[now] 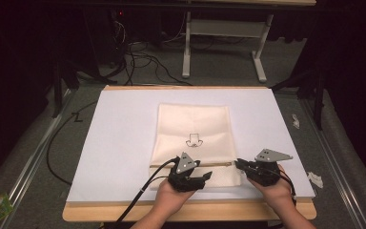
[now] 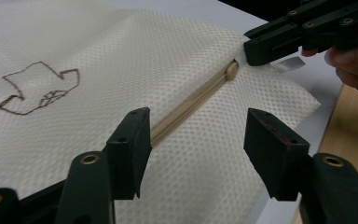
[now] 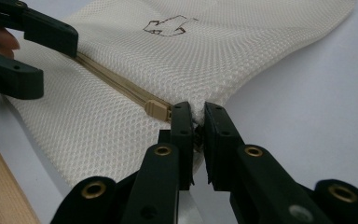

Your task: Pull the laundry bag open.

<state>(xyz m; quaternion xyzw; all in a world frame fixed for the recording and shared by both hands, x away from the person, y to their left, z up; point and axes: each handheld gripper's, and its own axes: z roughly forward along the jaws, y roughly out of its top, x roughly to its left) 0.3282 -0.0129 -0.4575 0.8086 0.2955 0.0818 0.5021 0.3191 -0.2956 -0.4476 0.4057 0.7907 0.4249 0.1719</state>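
The mesh bag (image 1: 193,143) lies flat near the table's (image 1: 124,143) front edge; its zipper (image 2: 191,100) runs lengthwise between the apart jaws of the left gripper (image 2: 193,149), toward the right gripper (image 3: 196,119), clamped on the bag's corner beside the zipper slider (image 3: 157,110).

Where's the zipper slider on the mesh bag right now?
The zipper slider sits at the zip's end by the mesh bag's right edge, just beside the right hand-held gripper, which pinches the fabric there.
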